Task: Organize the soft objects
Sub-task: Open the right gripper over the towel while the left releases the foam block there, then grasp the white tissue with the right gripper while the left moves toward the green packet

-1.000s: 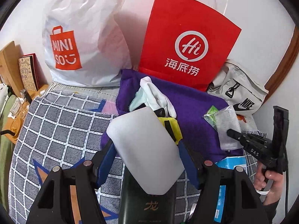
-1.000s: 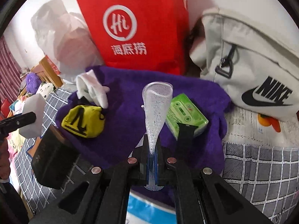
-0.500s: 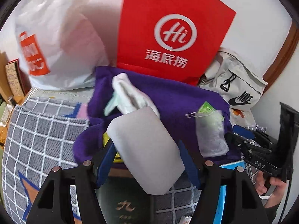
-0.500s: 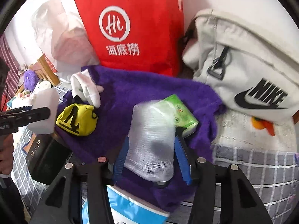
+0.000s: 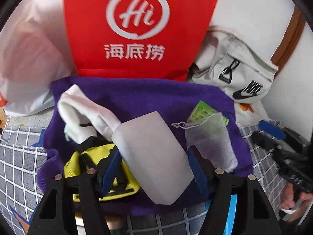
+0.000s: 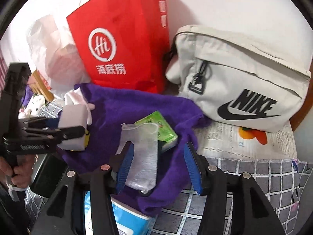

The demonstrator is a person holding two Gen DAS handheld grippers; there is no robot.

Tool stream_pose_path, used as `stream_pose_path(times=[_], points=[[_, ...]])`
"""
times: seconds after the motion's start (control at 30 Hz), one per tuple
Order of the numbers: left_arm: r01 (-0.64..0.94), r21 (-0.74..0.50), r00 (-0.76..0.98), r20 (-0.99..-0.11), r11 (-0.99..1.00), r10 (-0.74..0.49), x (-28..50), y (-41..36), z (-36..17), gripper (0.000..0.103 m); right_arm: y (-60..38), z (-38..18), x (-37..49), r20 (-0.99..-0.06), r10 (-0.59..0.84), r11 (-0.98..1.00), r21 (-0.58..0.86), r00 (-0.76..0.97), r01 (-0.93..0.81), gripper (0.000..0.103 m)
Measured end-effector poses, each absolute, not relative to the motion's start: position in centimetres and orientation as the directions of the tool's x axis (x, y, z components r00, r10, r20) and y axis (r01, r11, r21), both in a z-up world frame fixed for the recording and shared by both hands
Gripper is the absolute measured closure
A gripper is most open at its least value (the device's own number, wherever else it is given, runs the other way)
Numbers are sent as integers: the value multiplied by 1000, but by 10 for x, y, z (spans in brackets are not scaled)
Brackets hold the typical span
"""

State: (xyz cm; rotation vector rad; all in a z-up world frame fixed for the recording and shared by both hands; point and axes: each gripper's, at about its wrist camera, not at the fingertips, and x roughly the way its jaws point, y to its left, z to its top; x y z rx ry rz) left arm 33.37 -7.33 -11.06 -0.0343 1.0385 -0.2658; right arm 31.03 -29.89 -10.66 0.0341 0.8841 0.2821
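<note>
My left gripper (image 5: 153, 156) is shut on a white sponge block (image 5: 148, 137), held over the purple towel (image 5: 146, 96) above a yellow pouch (image 5: 88, 160). A white glove (image 5: 82, 107) lies at the towel's left. My right gripper (image 6: 157, 148) is open. A white mesh pouch (image 6: 142, 152) lies loose between its fingers on the towel (image 6: 127, 105), partly over a green tissue pack (image 6: 158, 125). The right wrist view shows the left gripper (image 6: 64, 127) with the sponge (image 6: 73, 115) at the left. The right gripper (image 5: 270, 137) shows at the left wrist view's right edge.
A red paper bag (image 5: 137, 29) and a white plastic bag (image 5: 25, 58) stand against the wall behind the towel. A cream Nike bag (image 6: 244, 78) lies at the right. A blue and white pack (image 6: 121, 215) and a black box (image 6: 52, 168) sit on the checked cover (image 6: 254, 176).
The right gripper opened and let go of the mesh pouch, which now lies flat on the towel. The left gripper carried the sponge forward over the towel and yellow pouch.
</note>
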Motion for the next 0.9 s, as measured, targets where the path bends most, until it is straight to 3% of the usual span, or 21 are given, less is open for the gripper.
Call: stream_pose_path(times=[0.27, 0.47, 0.6, 0.77, 0.9], points=[[182, -128, 460, -865, 975, -200, 341, -79, -127, 34, -302, -112, 312, -766, 255, 963, 150, 591, -222, 50], [166, -147, 428, -880, 975, -206, 344, -80, -130, 25, -294, -108, 307, -760, 265, 960, 149, 594, -238, 50], [152, -143, 426, -884, 978, -196, 340, -78, -126, 24, -288, -103, 303, -753, 257, 961, 136, 605, -239, 40], [142, -130, 451, -874, 981, -181, 326, -72, -111, 25, -282, -88, 295, -739, 257, 962, 137, 623, -234, 39], [130, -117, 488, -857, 985, -166, 308, -63, -93, 25, -274, -72, 283, -713, 247, 965, 120, 656, -233, 29]])
